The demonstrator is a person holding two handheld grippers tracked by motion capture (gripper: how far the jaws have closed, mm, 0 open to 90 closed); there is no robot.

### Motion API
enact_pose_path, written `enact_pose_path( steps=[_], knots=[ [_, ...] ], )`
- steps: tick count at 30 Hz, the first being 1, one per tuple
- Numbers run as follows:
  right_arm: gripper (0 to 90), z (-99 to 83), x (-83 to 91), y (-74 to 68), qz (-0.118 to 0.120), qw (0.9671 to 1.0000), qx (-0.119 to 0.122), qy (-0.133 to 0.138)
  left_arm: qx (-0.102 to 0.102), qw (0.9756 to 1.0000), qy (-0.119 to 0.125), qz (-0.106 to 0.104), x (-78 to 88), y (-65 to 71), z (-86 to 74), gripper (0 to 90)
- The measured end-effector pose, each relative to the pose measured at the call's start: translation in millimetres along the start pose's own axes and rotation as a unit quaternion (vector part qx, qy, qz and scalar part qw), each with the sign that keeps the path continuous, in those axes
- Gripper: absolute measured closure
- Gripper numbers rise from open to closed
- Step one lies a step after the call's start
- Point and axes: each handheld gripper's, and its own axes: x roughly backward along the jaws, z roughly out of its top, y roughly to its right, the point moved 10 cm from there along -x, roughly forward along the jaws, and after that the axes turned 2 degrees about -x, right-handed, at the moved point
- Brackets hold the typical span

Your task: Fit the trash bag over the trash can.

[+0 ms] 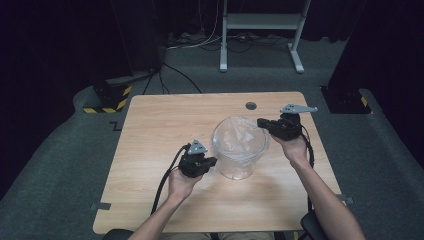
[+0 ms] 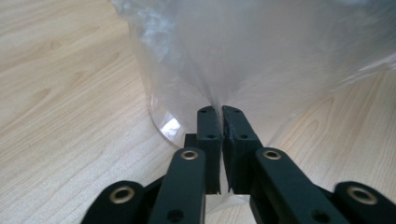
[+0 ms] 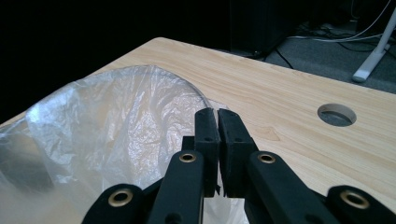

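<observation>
Plastic bag (image 1: 241,137) lines the clear container (image 1: 235,167) between my two grippers. My left gripper (image 2: 217,109) has its jaws pressed together on a fold of the bag hanging low down the outside wall; my right gripper (image 3: 217,112) pinches the film at the far rim. I judge I'm fitting the liner; next I should pull both edges down evenly, gently, without tearing

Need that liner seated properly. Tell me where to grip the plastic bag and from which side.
Grip the plastic bag by its loose overhang outside the clear container, from opposite sides: film hangs slack there, thin enough for shut jaws.
</observation>
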Motion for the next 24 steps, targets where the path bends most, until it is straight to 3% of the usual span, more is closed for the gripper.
enact_pose_path(
  steps=[8,15,21,24],
  knots=[
    [89.5,-1.5,10.7,4.5,0.013,0.9991,-0.036,0.02,0.018,0.9993,-0.033,-0.008,-13.0,-6.3,-7.6,89.4],
    [90.0,-7.5,16.9,4.8,0.0,0.9995,-0.028,0.017,0.025,0.9986,-0.046,-0.01,-21.5,-10.8,-8.7,89.3],
    [90.0,-15.7,14.0,14.9,-0.012,0.9988,-0.046,0.009,0.024,0.9986,-0.047,-0.009,-24.5,-13.0,-7.7,89.3],
    [89.5,-20.3,10.5,14.8,-0.012,0.999,-0.043,-0.001,0.021,0.9987,-0.046,-0.006,-24.0,-12.6,-7.6,88.8]
  ],
)
